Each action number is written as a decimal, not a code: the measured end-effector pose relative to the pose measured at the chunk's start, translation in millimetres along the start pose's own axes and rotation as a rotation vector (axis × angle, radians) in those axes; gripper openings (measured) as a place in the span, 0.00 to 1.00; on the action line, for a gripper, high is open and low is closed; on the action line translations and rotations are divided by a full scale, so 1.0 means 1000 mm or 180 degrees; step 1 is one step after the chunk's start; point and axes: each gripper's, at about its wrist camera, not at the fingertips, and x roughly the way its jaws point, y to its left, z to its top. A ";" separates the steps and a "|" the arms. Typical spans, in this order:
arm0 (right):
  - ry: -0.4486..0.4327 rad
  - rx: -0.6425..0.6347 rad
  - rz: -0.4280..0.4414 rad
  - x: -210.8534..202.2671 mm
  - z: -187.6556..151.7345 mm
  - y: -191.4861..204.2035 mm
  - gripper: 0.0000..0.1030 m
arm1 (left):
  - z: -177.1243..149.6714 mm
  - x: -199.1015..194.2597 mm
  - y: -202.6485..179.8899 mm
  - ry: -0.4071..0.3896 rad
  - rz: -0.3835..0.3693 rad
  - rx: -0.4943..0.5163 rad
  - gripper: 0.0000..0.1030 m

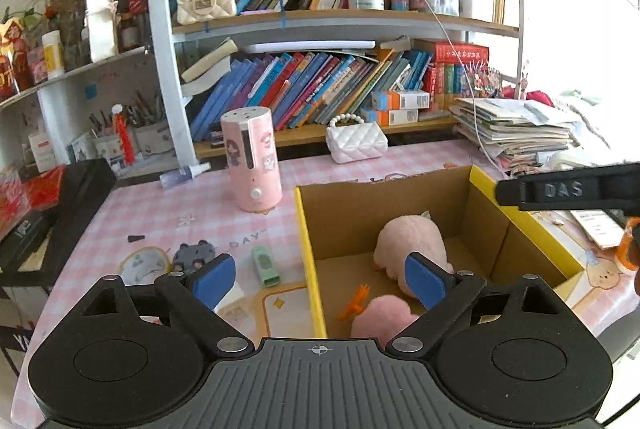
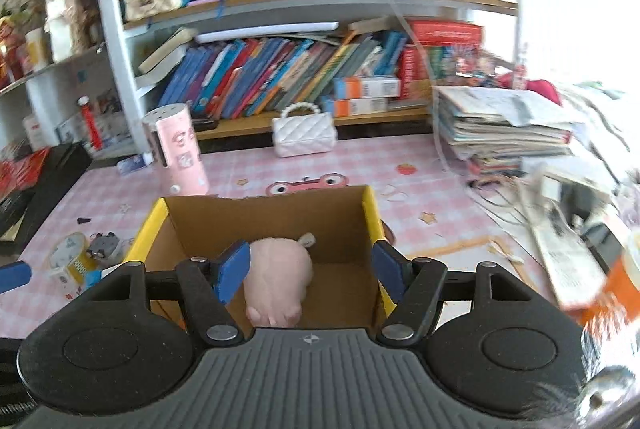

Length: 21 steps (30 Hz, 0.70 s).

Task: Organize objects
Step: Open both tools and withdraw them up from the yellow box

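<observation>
An open cardboard box (image 1: pixel 486 229) with yellow edges stands on the pink checked table; it also shows in the right wrist view (image 2: pixel 344 217). Inside lie a pink plush toy (image 1: pixel 412 245), also seen in the right wrist view (image 2: pixel 280 269), a second pink plush (image 1: pixel 384 317) and a small orange toy (image 1: pixel 354 305). My left gripper (image 1: pixel 320 279) is open and empty above the box's left wall. My right gripper (image 2: pixel 310 269) is open and empty above the box. A green flat case (image 1: pixel 265 265) and a grey toy (image 1: pixel 194 256) lie left of the box.
A pink cylindrical humidifier (image 1: pixel 252 159) and a white quilted purse (image 1: pixel 356 141) stand behind the box. Bookshelves (image 1: pixel 320 17) rise at the back. A stack of papers (image 1: pixel 516 133) sits at the right, a black case (image 1: pixel 48 221) at the left.
</observation>
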 end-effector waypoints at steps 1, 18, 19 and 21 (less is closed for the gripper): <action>-0.0016 0.0024 -0.0055 -0.006 -0.005 0.001 0.64 | -0.003 -0.003 0.003 0.0003 -0.0020 -0.0017 0.91; 0.0445 0.0053 -0.0501 -0.061 -0.109 0.066 0.64 | -0.078 -0.046 0.056 0.0421 -0.0021 -0.0115 0.92; 0.0479 0.0061 -0.0490 -0.063 -0.113 0.070 0.64 | -0.081 -0.049 0.059 0.0439 -0.0014 -0.0123 0.92; 0.0526 0.0069 -0.0472 -0.065 -0.120 0.077 0.64 | -0.088 -0.054 0.066 0.0479 0.0003 -0.0132 0.92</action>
